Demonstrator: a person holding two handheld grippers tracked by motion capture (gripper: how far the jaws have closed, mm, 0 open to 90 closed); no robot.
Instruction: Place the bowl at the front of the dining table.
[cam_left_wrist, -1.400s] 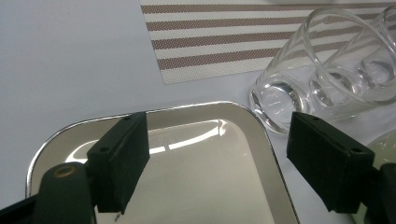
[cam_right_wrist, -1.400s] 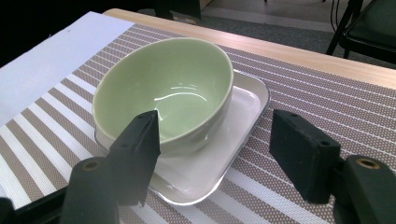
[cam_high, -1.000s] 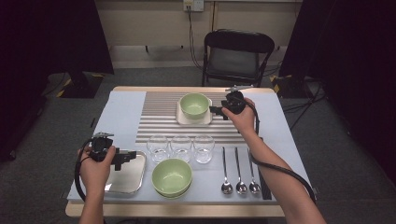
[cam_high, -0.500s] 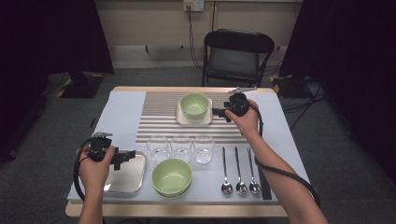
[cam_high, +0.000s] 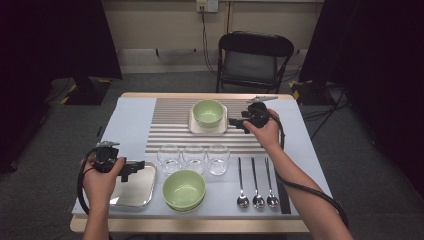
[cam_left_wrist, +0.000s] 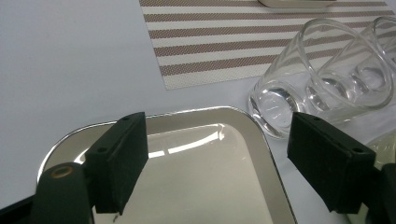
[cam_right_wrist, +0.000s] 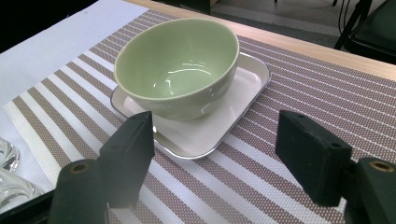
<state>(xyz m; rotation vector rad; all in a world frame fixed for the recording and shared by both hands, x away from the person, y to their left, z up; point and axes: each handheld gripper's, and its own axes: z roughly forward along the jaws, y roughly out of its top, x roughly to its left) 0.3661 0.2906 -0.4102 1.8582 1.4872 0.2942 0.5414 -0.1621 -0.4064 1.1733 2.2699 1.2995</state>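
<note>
A green bowl sits on a white square plate at the back of the striped placemat. My right gripper is level just right of that plate and points at it, jaws open and empty. In the right gripper view the bowl and plate lie a little beyond the right gripper. My left gripper hovers open over a shiny metal tray at the near left. In the left gripper view the tray lies under the open left gripper.
Three clear glasses stand in a row mid-table, also seen as glasses beyond the tray. A second green bowl sits near the front edge. Three spoons lie at the near right. A black chair stands behind the table.
The right hand has drifted slightly toward the near side, staying beside the white plate. The left hand has kept still over the tray.
</note>
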